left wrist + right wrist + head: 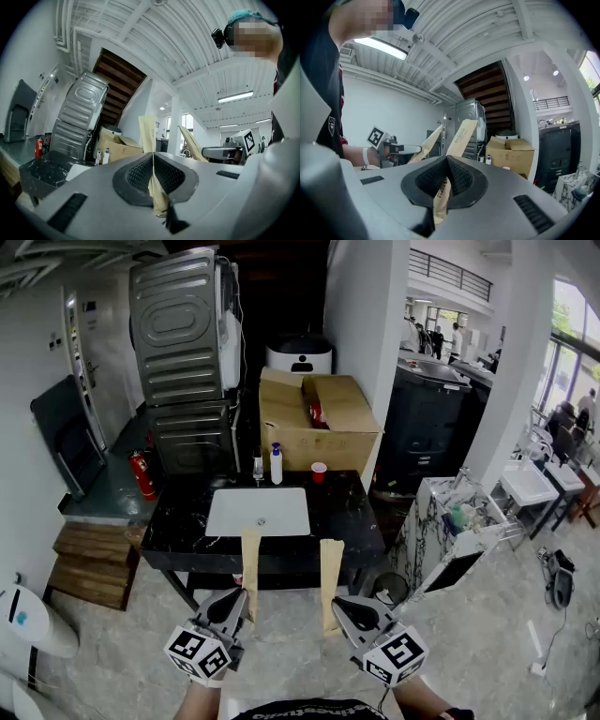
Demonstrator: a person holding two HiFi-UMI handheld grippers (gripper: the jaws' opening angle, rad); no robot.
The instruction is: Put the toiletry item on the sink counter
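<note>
Left gripper [153, 174]: jaws pressed together on a flat tan paper packet [148, 133]. The packet stands upright out of the pinch at frame centre.

Right gripper [446, 177]: jaws also clamped, on a second flat tan paper packet with dark print [461, 136]. This one leans toward the upper right of its frame.

In the head view I see both grippers low in the frame, side by side and apart. Each packet points up the frame toward the black marble sink counter [349, 512] at centre. Both packets are held in the air on the near side of the counter, and neither lies on it.

A white rectangular basin [258, 512] is set in the counter top. Along the back edge stand a white pump bottle with a blue top [276, 465] and a small red cup [319, 472]. An open brown cardboard box [323, 427] sits behind them. A grey ribbed metal appliance [178, 324] is at upper left.
</note>
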